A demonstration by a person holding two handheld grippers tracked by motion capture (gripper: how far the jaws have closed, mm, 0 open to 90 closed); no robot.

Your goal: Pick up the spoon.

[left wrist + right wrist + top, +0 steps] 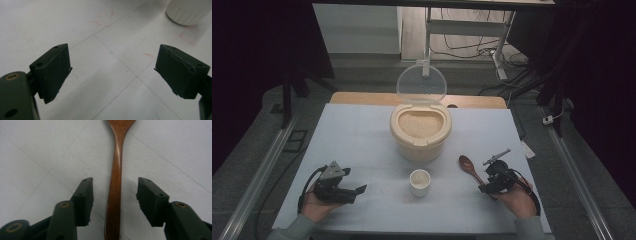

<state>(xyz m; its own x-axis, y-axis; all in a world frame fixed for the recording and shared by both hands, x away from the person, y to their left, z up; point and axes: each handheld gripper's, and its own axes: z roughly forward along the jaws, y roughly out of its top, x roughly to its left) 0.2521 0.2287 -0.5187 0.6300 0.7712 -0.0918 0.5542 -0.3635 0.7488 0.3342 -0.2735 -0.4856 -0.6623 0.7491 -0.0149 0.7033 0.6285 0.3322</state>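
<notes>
The big white table [362,140] has thin lines across it. In the left gripper view, small red pen marks [105,18] show on it, but they are scribbles, not letters. No words or brand names can be read on anything.

In the middle of the table stands a round cream tub [420,131] full of pale grains. Its clear lid [421,82] stands straight up behind it. The high view shows this.

Just in front of the tub stands a small white cup [420,182]. The left gripper view shows its ribbed side [188,11] in the top corner.

The left gripper [353,192] rests low on the table, well to the left of the cup. Its jaws are wide apart, with only bare table between them.

The brown wooden spoon [470,168] lies flat on the table, to the right of the cup. The right gripper [485,187] is at the handle end. In the right gripper view, the handle [115,192] runs right up the middle between the two jaws. The jaws are partly closed in, with a gap on each side, so they are not touching the spoon.
</notes>
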